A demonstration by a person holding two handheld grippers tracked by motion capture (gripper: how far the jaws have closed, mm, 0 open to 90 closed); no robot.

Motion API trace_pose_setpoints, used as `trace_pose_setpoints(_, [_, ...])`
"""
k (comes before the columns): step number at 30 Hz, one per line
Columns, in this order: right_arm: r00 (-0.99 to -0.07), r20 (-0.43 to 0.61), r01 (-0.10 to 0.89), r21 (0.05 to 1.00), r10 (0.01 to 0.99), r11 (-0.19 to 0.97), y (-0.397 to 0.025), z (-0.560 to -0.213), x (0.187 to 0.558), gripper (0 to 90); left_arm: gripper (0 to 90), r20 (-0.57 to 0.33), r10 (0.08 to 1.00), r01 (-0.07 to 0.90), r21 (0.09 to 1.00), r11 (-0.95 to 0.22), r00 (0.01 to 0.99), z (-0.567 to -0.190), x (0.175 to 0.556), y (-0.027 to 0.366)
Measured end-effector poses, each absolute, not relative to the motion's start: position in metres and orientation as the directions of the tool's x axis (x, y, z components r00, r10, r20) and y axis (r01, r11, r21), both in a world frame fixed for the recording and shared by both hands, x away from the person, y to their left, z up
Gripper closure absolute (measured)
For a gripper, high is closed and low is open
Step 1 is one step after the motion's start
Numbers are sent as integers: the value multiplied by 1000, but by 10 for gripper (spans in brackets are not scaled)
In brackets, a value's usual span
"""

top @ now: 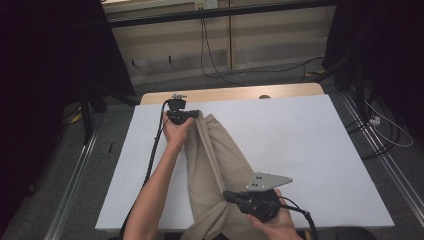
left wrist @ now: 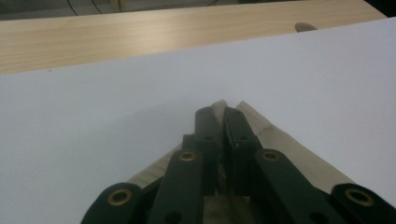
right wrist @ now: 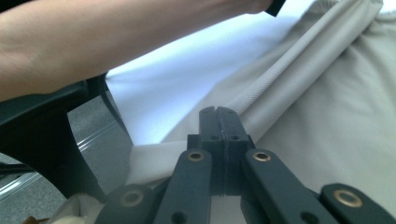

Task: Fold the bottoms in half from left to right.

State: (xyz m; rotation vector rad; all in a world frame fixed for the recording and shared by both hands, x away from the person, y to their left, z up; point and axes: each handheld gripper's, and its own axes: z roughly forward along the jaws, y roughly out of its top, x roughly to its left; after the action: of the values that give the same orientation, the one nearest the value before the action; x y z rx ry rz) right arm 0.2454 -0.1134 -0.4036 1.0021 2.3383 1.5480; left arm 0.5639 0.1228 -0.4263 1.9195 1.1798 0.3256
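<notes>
On the white table [top: 310, 145], a beige cloth [top: 215, 165] is being held stretched from far edge to near edge; its far end is being pinched by the closed left gripper [top: 196, 115], its near end by the closed right gripper [top: 226, 195]

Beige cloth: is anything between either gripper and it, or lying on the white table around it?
Nothing visible. The left gripper and right gripper are both shut on the beige cloth. No other object lies on the white table around it.
</notes>
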Motion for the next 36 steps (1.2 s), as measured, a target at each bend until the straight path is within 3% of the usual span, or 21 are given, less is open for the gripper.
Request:
trace_pose_setpoints(15, [-694,225,510,824,684,247,-149,-426,246,900,837,-145,817,603,746,-281,559,-439,571,76])
trace_pose_setpoints(20, [-677,216,531,805,703,264,-161,-434,246,900,793,-149,815,602,749,-276,560,-441,574,64])
trace_pose_setpoints(26, [-647,236,565,787,725,248,-171,-442,246,900,633,-144,792,573,767,-290,593,-445,571,50])
trace_pose_setpoints(27, [-646,235,569,783,726,253,-172,-443,247,900,591,-143,786,568,769,-295,602,-444,571,50])
trace_pose_setpoints(28, [-630,241,583,775,739,244,-174,-445,248,900,489,-146,786,565,773,-289,601,-443,570,50])
trace_pose_setpoints(29, [-630,241,583,775,739,244,-174,-445,248,900,489,-153,787,568,774,-281,598,-442,569,51])
trace_pose_setpoints(32, [-618,229,593,764,752,255,-178,-447,249,900,352,-152,791,566,777,-274,593,-434,565,55])
trace_pose_setpoints(36, [-602,219,603,755,768,258,-183,-448,249,900,302,-129,789,542,791,-285,601,-422,554,67])
